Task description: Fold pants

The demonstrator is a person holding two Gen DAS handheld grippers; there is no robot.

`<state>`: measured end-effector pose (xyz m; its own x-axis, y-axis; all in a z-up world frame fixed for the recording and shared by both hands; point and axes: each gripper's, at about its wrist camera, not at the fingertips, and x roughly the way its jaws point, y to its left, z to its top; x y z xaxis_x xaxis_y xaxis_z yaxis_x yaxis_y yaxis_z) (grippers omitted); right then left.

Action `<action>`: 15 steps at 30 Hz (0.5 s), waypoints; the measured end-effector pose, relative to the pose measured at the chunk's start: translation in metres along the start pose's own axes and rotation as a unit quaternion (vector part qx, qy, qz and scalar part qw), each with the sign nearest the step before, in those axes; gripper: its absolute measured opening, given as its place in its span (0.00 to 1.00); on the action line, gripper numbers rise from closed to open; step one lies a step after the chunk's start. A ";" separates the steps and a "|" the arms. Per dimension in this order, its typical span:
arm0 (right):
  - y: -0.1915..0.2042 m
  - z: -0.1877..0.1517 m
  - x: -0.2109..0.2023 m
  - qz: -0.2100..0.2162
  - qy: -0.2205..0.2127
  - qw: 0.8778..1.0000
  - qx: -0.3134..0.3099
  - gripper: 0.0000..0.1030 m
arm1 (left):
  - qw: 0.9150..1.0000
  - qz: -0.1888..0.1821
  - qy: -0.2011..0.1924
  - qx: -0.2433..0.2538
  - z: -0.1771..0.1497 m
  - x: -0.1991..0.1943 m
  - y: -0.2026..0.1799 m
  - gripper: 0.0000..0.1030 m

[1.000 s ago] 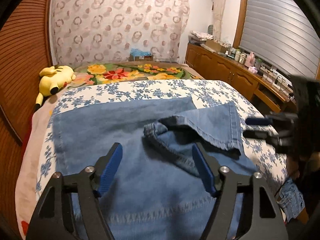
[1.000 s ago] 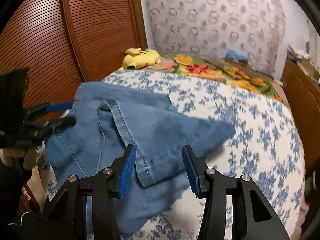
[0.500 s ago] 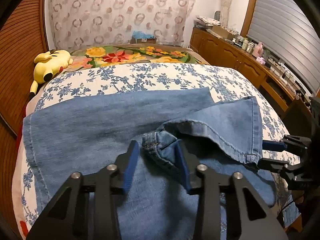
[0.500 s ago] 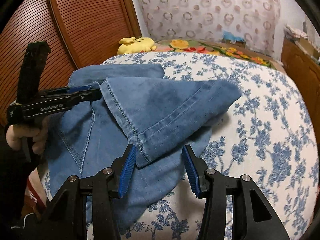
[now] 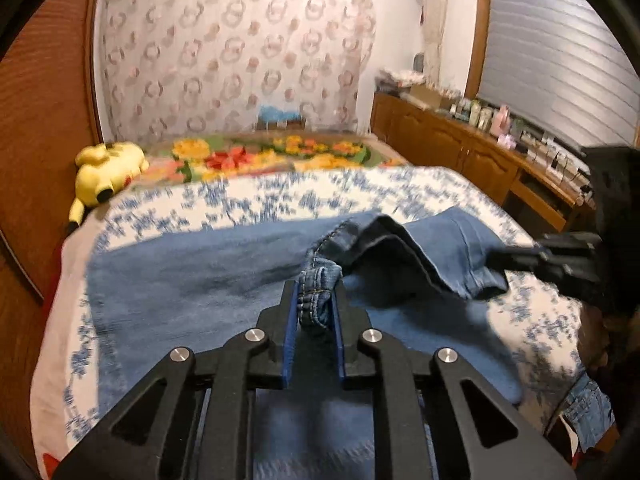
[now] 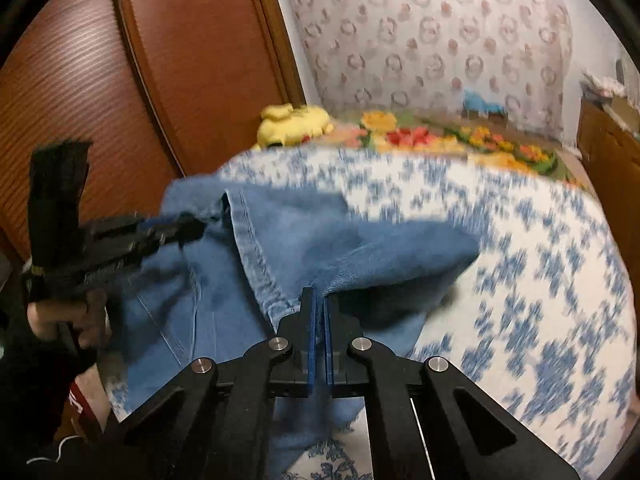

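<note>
Denim pants (image 5: pixel 192 280) on the floral bedspread (image 5: pixel 280 200), both hem corners pinched.
Left gripper (image 5: pixel 316 312), jaws just closed, clamps the bunched hem; right gripper (image 6: pixel 319 320), just closed too, grips the other hem corner.

Both cams sit on the grippers, looking forward along the fingers and angled down at the bed (image 5: pixel 280 196). Left wrist view is close over the pants (image 5: pixel 192 280), facing the curtain (image 5: pixel 240 60), right gripper (image 5: pixel 496 258) at its right edge. Right wrist view is equally close, left gripper (image 6: pixel 200 228) at its left. Shared: pants, bed, yellow plush (image 6: pixel 294 124), curtain.
</note>
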<state>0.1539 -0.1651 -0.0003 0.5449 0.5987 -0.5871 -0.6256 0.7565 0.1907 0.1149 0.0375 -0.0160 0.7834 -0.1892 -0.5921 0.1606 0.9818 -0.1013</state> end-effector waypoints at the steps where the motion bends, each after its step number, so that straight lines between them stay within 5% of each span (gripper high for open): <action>1: 0.001 0.005 -0.004 0.002 -0.007 1.000 -0.005 0.02 | 1.000 -0.002 -0.009 -0.002 0.001 -0.008 -0.001 0.16; 9: 0.031 0.052 -0.024 0.022 -0.052 0.996 -0.065 0.02 | 0.997 -0.003 -0.070 -0.035 -0.006 -0.082 0.009 0.15; 15: 0.058 0.067 -0.012 0.038 -0.055 0.994 -0.086 0.02 | 0.997 0.001 -0.075 -0.035 -0.020 -0.110 0.011 0.15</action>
<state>0.1485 -0.1108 0.0710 0.5436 0.6849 -0.4852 -0.7483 0.6573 0.0893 0.0180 0.0700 0.0320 0.8650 -0.1827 -0.4673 0.1209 0.9798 -0.1592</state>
